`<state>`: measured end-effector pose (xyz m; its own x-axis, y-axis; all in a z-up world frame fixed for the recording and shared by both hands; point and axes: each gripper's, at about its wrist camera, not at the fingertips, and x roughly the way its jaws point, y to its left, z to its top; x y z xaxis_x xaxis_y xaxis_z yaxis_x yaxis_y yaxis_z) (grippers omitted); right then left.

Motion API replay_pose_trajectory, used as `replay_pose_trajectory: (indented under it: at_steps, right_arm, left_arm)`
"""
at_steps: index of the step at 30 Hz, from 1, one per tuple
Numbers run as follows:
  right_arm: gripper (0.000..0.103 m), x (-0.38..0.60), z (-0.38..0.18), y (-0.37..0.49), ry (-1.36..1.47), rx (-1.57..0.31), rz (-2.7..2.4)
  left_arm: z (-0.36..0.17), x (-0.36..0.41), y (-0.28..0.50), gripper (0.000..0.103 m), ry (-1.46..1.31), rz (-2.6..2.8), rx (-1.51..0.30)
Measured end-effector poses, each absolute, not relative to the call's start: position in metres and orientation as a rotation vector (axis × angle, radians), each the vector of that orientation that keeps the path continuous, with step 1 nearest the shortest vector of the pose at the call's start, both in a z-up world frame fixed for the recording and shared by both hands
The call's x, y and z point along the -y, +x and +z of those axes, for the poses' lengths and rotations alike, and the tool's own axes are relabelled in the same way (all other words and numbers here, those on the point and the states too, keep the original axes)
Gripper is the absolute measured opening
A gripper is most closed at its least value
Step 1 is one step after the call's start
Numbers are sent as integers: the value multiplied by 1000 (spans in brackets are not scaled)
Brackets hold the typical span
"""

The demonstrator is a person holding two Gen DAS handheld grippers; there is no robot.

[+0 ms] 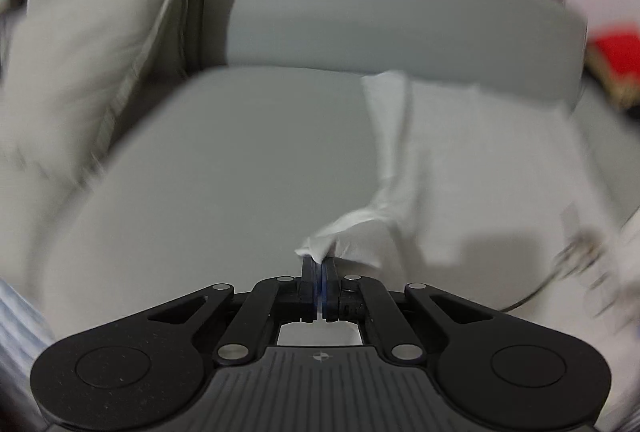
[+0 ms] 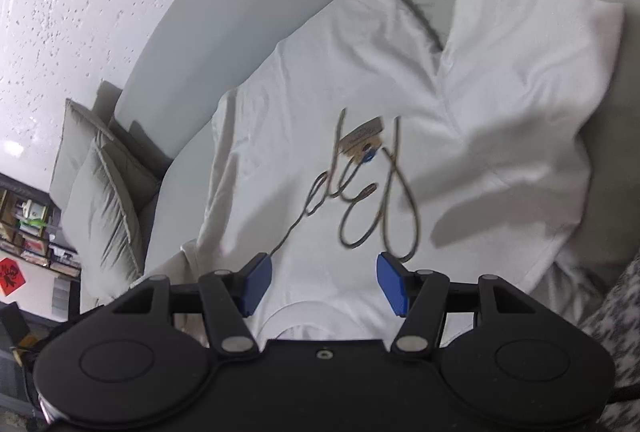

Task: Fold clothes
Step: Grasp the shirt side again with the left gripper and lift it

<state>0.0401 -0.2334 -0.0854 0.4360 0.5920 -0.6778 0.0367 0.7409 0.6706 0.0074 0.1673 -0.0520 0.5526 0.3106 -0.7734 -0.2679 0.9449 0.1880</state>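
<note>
A white T-shirt with a looping cord-like print lies spread on a grey sofa seat. Its right sleeve is folded over the body. My right gripper hovers open above the shirt near its collar, nothing between its blue pads. In the left wrist view the same white T-shirt covers the right part of the seat. My left gripper is shut on a pinched edge of the shirt, lifting a ridge of cloth off the seat. That view is motion-blurred.
Grey cushions lean at the sofa's end, seen also as a grey cushion in the left view. The sofa backrest runs behind the seat. A red object sits beyond the sofa's right end. Shelves stand far left.
</note>
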Motion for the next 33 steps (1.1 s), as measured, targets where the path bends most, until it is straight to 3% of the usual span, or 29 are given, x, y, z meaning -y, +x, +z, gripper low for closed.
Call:
replay_pose_trajectory:
  at_steps: [6,8,11,13,19,23,29,31,33]
  right_arm:
    - [60,214,-87,40,631,-1120,418]
    - [61,212,-87,38,620,-1133,418]
    - [63,222,-87,36,628,-1125,400]
    - [63,226,-88,37,638,-1123,389]
    - [63,229,-96,45,669,-1124,367]
    - [63,225,-98,50,653,-1128,353]
    - [63,229,-103,56,649,-1132,321]
    - [63,229,-107,58,650,-1141,305]
    - [63,231,-110,58,657,-1143,300]
  left_arm:
    - [-106,-221,12,5,233,483,-1058]
    - [-106,-238,8,9,126,490,-1052]
    - [-89,-271,-9,22,-179,408,-961]
    - [-76,-280,-7,40,-260,373,-896]
    - [-66,-270,54,50,-168,265,-850]
    - [-100,-256,102,47,-24,203,-1003]
    - [-127,-254,107,34,99,101,-1072]
    - [-134,-243,105,4,171,70,-1067]
    - [-139,-230,101,0,256,71,-1043]
